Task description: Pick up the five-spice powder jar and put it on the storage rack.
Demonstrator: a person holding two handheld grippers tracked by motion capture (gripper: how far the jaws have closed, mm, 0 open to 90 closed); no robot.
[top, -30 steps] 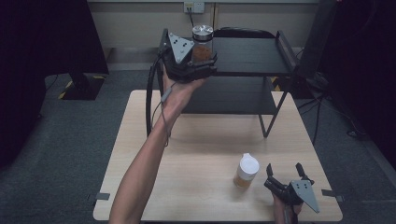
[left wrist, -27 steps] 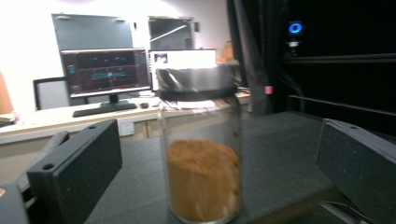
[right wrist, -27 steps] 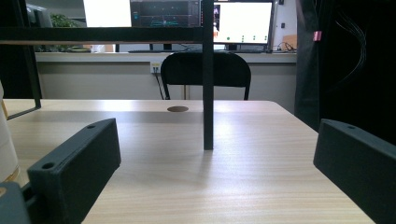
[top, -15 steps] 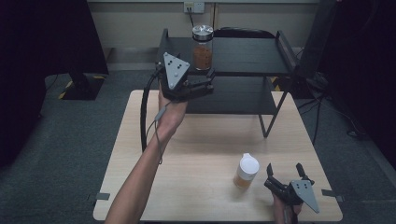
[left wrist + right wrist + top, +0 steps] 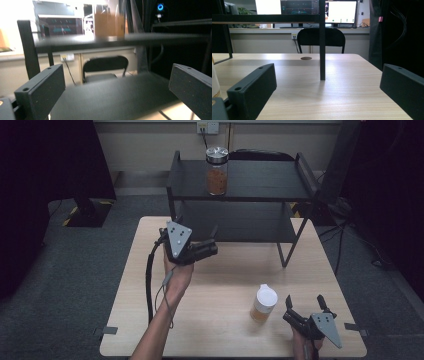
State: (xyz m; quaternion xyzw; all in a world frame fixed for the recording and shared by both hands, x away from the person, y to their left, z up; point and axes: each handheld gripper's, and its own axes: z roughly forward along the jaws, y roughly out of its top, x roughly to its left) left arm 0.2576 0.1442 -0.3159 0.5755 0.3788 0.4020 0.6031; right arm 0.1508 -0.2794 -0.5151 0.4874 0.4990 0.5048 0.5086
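I am holding my left gripper (image 5: pixel 207 245) above the light wooden table (image 5: pixel 225 285), its jaws spread wide and holding nothing. The glass jar of brown stuff with a silver lid (image 5: pixel 217 171) is standing on the top of the black metal shelf (image 5: pixel 265 182), well apart from it. My right gripper (image 5: pixel 306 307) is resting low with jaws spread too, just beside the small yellow bottle with a white cap (image 5: pixel 263 303).

In the left gripper view the jar (image 5: pixel 109 21) is showing only as a blur with its lid running off the top edge, while in the right gripper view the white-capped bottle (image 5: pixel 215 81) is being cropped by the left edge.
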